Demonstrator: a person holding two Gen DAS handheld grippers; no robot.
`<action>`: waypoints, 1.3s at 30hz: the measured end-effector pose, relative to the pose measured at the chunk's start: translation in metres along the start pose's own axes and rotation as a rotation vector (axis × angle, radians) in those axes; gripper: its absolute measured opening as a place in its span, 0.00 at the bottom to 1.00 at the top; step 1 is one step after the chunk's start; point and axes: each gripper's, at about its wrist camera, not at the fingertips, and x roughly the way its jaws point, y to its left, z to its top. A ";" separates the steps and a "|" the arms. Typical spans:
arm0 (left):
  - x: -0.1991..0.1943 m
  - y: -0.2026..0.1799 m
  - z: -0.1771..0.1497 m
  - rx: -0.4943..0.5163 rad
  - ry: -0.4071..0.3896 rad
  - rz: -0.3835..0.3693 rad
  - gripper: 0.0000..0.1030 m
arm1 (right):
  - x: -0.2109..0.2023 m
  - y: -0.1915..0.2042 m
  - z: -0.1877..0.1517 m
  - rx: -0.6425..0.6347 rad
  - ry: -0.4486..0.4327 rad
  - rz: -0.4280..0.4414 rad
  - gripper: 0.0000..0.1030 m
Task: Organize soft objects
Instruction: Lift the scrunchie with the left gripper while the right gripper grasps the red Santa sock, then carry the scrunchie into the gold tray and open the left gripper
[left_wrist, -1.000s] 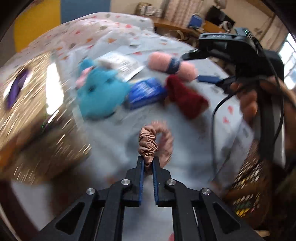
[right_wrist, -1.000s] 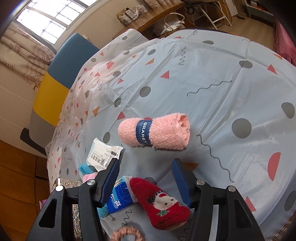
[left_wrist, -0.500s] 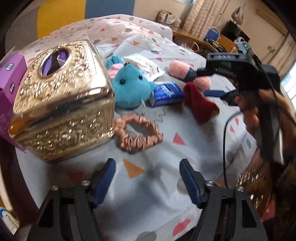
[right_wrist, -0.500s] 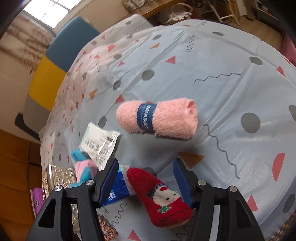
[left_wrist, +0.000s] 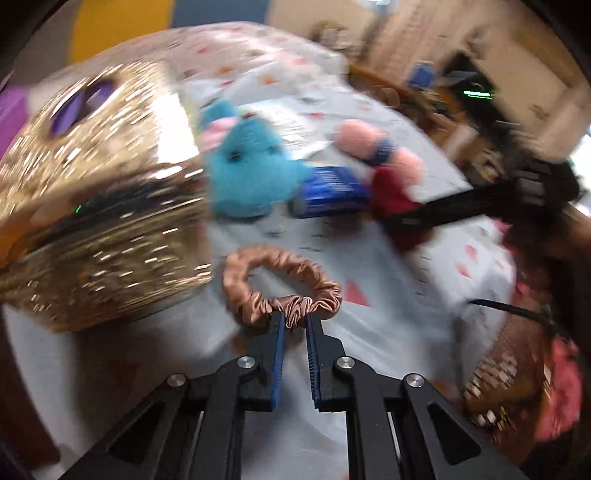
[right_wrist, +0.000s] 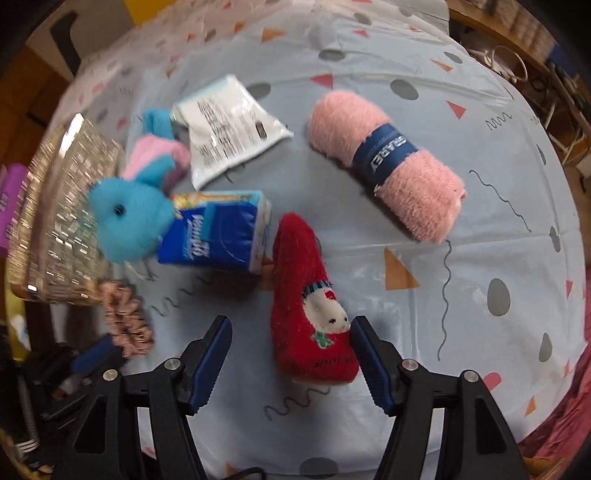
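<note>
My left gripper (left_wrist: 294, 320) is shut on the near edge of a tan satin scrunchie (left_wrist: 280, 280) beside the gold box; the scrunchie also shows in the right wrist view (right_wrist: 123, 314). My right gripper (right_wrist: 290, 326) is open, its jaws on either side of a red Christmas sock (right_wrist: 308, 306) that lies on the tablecloth. Behind the sock lie a rolled pink towel with a blue band (right_wrist: 384, 166), a blue plush toy (right_wrist: 129, 218) and a blue tissue pack (right_wrist: 218, 232).
An ornate gold tissue box (left_wrist: 92, 192) stands at the left, with a purple box behind it (right_wrist: 11, 206). A white plastic packet (right_wrist: 229, 125) lies behind the plush. A woven basket (left_wrist: 509, 373) sits off the table's right edge. The table edge (right_wrist: 369, 469) is close to me.
My left gripper was open above the scrunchie half a second ago and has shut on its near edge. My right gripper has dropped toward the red sock, still open.
</note>
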 end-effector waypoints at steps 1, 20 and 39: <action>-0.001 -0.004 0.000 0.032 -0.008 -0.014 0.11 | 0.004 0.001 0.001 -0.002 0.013 -0.028 0.38; 0.024 -0.031 0.009 0.081 0.042 0.027 0.65 | 0.004 -0.092 -0.003 0.367 -0.062 0.166 0.28; 0.031 -0.045 0.008 0.219 0.026 0.030 0.15 | 0.003 -0.083 -0.004 0.349 -0.060 0.203 0.28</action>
